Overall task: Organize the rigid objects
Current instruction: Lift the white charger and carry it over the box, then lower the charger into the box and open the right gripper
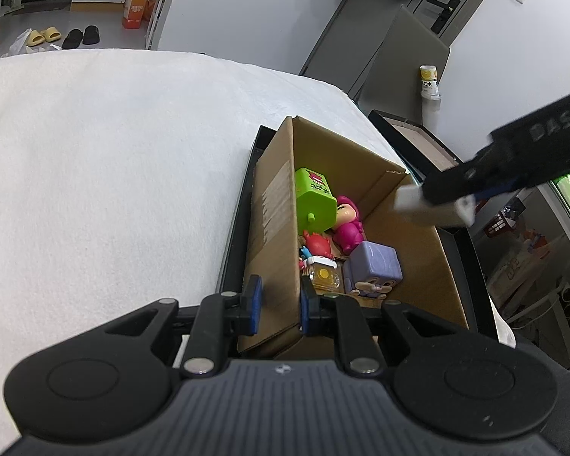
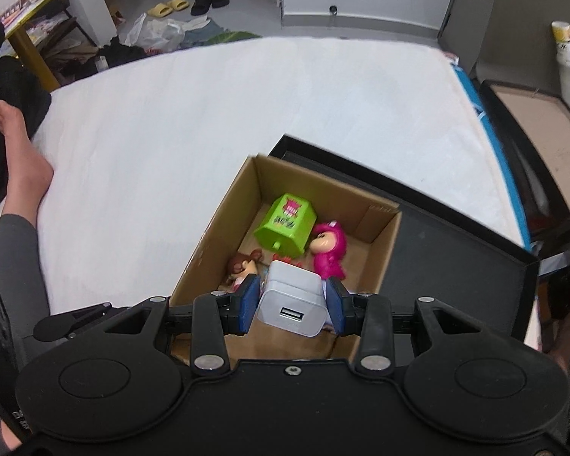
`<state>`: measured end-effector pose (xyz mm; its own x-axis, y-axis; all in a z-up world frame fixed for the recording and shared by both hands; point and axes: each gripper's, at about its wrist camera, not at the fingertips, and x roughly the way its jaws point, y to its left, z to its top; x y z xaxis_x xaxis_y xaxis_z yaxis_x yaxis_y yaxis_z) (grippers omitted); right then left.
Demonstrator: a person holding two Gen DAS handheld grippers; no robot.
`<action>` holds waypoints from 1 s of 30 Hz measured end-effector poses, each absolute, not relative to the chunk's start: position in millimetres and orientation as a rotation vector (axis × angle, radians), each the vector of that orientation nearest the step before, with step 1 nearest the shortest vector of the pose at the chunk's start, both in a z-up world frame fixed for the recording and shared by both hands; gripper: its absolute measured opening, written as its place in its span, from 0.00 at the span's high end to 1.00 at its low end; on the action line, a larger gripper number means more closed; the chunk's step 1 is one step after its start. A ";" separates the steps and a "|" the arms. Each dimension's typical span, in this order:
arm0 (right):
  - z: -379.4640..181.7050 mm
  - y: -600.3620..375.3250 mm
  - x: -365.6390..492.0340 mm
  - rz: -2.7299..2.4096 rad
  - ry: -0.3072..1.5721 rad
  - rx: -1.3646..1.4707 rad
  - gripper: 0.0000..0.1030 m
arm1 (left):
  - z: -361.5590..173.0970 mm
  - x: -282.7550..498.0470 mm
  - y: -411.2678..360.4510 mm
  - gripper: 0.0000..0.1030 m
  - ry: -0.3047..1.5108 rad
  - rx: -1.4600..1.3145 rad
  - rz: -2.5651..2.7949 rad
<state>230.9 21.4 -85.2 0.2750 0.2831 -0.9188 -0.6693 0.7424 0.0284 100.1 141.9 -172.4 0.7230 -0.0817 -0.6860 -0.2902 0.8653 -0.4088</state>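
The raised letters "DAS" can be read on the black body of the right tongs [image 1: 442, 205] at the right edge of the left wrist view; the printing on the green box [image 1: 313, 199] and on the pale label along the cardboard box [image 1: 273, 205] wall cannot be made out. A white charger [image 2: 293, 302] with 1 USB port facing the camera is held between the blue pads [image 2: 247, 304] of the right tongs [image 2: 293, 306], low in the centre of the right wrist view, above the open cardboard box [image 2: 209, 250]. In the left wrist view the charger [image 1: 427, 207] is blurred and partly hidden by the tongs. The left tongs [image 1: 281, 300] are closed narrowly on the near wall of the cardboard box, 1 pad on each side. Inside the box are seen the green box [image 2: 285, 226], a pink figure [image 2: 328, 250], a purple cube [image 1: 374, 266], a red toy [image 1: 317, 245] and a small yellow-lidded item [image 1: 325, 275], partly covered by one another. The box stands in a black tray [image 2: 456, 266] on a white bed [image 2: 171, 133].
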 end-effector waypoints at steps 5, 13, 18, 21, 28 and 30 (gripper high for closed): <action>-107.2 24.4 228.2 0.657 1.172 -0.362 0.63 | -172.4 100.0 141.6 0.83 0.763 -0.525 0.122; -139.3 32.3 223.1 0.642 1.221 -0.289 0.63 | -172.7 99.9 141.6 0.83 0.763 -0.523 0.121; -152.9 36.4 225.5 0.616 1.225 -0.250 0.63 | -173.3 99.6 142.8 0.83 0.763 -0.525 0.120; -162.8 36.2 226.9 0.599 1.254 -0.220 0.61 | -172.8 99.4 142.6 0.83 0.764 -0.523 0.120; -163.4 27.8 227.1 0.605 1.267 -0.176 0.53 | -171.2 98.5 143.2 0.83 0.766 -0.521 0.118; -159.2 24.4 226.8 0.608 1.261 -0.169 0.49 | -170.7 98.6 143.2 0.83 0.769 -0.519 0.118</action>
<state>226.8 24.4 -159.2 0.1716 0.3355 -0.9263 -0.5157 0.8317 0.2058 98.6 143.2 -170.7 0.7188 -0.0834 -0.6902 -0.2873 0.8683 -0.4042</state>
